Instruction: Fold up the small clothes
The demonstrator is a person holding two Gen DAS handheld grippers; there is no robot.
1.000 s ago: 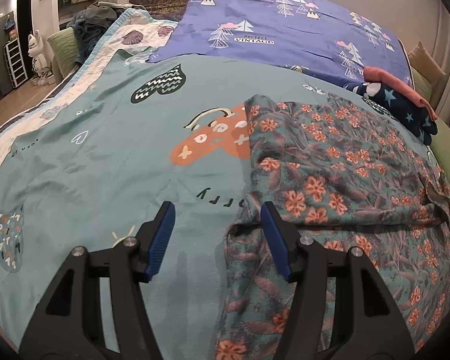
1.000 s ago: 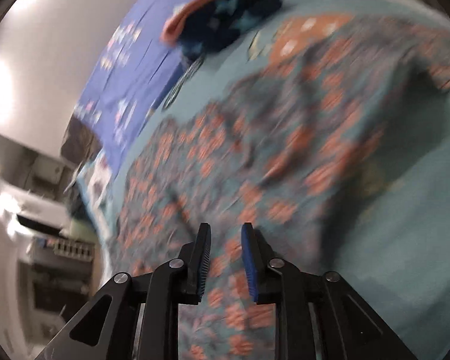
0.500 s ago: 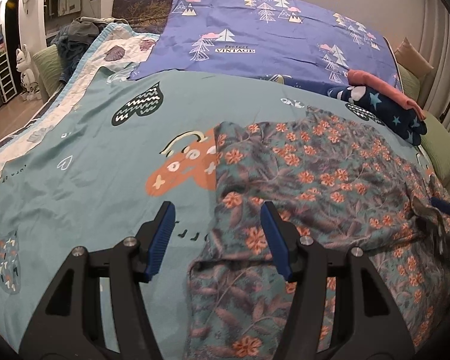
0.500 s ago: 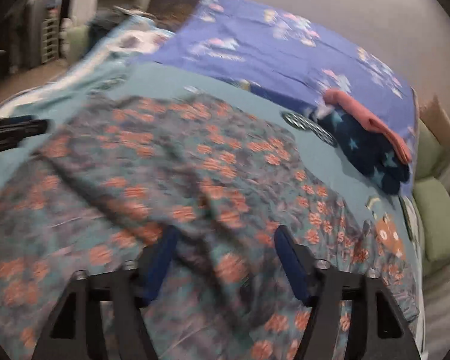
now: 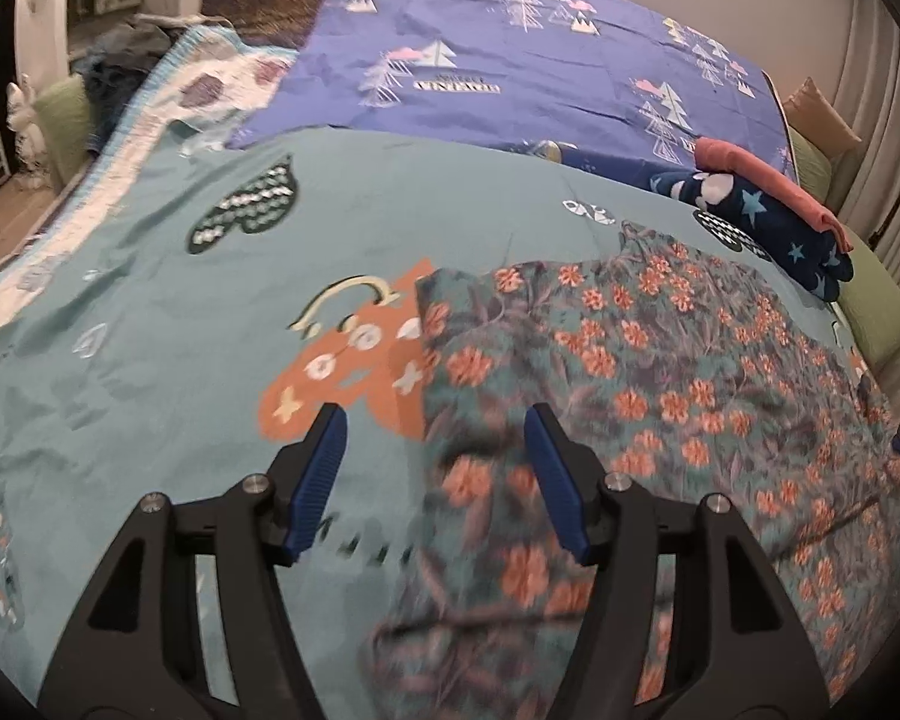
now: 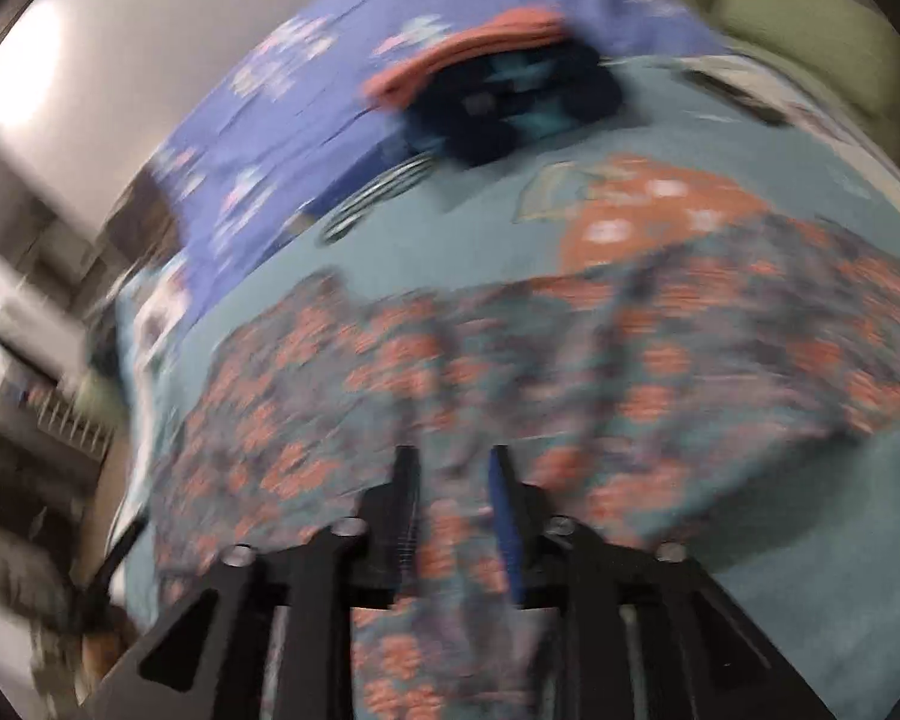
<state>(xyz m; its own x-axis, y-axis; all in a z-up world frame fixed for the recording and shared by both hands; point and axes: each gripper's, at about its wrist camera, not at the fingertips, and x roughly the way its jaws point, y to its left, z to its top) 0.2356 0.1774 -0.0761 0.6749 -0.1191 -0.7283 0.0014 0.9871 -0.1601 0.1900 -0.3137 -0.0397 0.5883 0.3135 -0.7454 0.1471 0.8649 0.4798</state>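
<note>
1. Presently on the bed: floral garment [image 5: 660, 396], teal with orange flowers, spread rumpled over the teal duvet [image 5: 150, 312]; filling the view from centre toward 4 o'clock in the left wrist view.
2. Left hand-held gripper [image 5: 435, 483]: blue-padded fingers [image 5: 321, 480] wide apart, nothing between them; poised over the garment's left edge, one finger above bare duvet at 7 o'clock, the other above flowered cloth at 5 o'clock. Contact with the cloth not discernible.
3. Right hand-held gripper [image 6: 450, 516]: fingers drawn close together with flowered cloth of the floral garment [image 6: 570, 372] bunched between them at 6 o'clock; heavily blurred, so firm clamping cannot be told for certain. Tip also glimpsed at 3 o'clock in the left wrist view, at the garment's far edge.
4. Orange cartoon print [image 5: 354, 372] on the duvet, partly covered by the garment's left edge.
5. Folded pile, navy star garment [image 5: 774, 228] with pink garment [image 5: 768, 186] on top, at 2 o'clock, apart from the floral garment.
6. Purple tree-print sheet [image 5: 540, 54] at 12 o'clock, beyond the duvet.
7. Green cushion [image 5: 870, 312] at 3 o'clock, at the bed's edge.
</note>
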